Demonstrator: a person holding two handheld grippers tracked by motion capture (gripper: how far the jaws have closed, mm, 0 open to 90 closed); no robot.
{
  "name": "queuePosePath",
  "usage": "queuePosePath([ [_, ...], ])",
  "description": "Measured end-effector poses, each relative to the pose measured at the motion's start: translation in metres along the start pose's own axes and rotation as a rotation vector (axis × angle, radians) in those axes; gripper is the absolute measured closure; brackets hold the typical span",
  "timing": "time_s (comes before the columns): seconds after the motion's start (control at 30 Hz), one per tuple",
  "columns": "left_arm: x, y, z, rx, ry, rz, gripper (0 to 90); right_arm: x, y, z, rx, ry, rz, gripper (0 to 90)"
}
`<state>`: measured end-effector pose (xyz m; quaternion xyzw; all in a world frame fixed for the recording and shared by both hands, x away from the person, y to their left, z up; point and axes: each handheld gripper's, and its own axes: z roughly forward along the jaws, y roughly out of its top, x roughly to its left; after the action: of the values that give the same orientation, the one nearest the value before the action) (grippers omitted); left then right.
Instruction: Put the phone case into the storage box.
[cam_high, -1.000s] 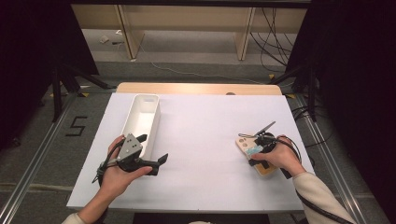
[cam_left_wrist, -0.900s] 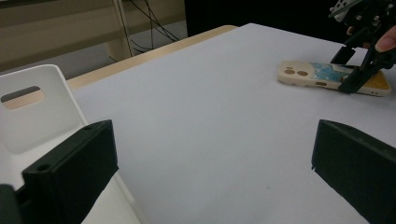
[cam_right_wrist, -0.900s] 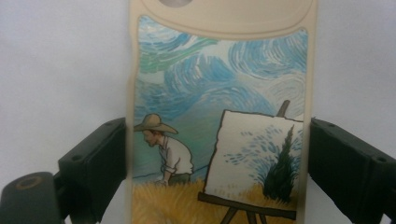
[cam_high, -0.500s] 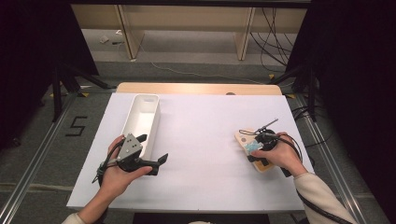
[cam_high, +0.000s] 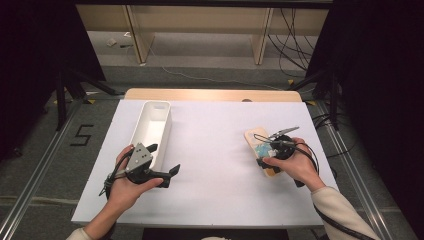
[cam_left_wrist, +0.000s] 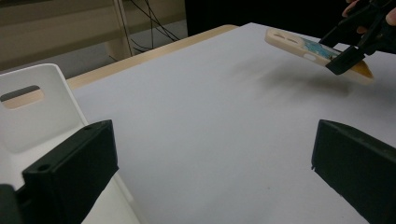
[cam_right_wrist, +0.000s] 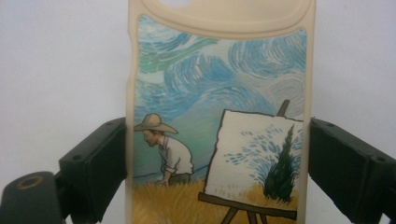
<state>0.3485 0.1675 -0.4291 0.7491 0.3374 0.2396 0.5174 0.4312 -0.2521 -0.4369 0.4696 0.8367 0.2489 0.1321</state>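
- phone case (cam_right_wrist: 219, 116) in cream, back printed with a painted scene: swirling blue sky, man in a straw hat bent over yellow grass, canvas on an easel showing a dark tree.
- no brand or readable writing on it.
- right claw (cam_high: 267, 157) pinching the case by its long edges, jaws tight on both sides; it sits at the right part of the white table (cam_high: 215, 150), tilted with one end raised.
- left claw (cam_high: 167, 176) spread wide, holding nothing, just beside the long white bin (cam_high: 150, 130).
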Motion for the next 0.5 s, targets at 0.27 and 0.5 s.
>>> queuePosePath([
  [0.27,0.0,0.0,0.002,0.004,-0.002,-0.005,0.0,0.006,0.0,0.0,-0.128,0.054,0.01,11.6],
  [0.5,0.001,0.0,0.001,0.003,0.002,-0.005,0.0,0.016,0.002,0.003,-0.221,0.085,-0.014,11.5],
])
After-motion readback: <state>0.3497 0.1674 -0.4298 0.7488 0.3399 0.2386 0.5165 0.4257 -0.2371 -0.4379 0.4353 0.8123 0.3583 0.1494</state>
